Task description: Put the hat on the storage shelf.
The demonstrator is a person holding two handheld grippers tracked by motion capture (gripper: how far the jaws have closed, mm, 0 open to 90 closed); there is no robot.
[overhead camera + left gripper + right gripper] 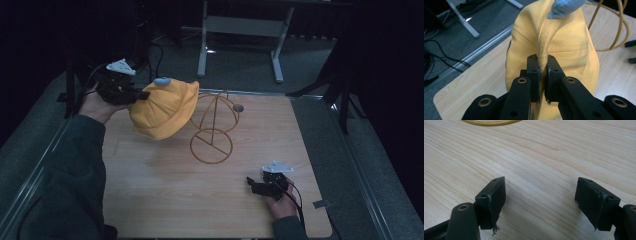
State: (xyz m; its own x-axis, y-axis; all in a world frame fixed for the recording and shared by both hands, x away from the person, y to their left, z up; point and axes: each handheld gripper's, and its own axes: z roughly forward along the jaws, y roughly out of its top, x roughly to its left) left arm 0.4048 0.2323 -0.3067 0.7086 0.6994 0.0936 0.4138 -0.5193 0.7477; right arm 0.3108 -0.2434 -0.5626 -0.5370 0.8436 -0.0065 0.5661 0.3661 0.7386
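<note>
Hat (167, 107) hangs above the table (150, 190), left of the wire stand (214, 127)

From above, my room is dim and grainy, its edges lost in black; my claw views look brighter, with soft foreground blur.

A light wood-grain bench (165, 200) is carrying a yellow wire stand (212, 131) — its round base is sitting flat just behind the middle of the top, with looped wires rising from it. Near the front right of that stand, the right tongs (256, 185) are resting on the boards, jaws spread wide apart over bare wood.
</note>
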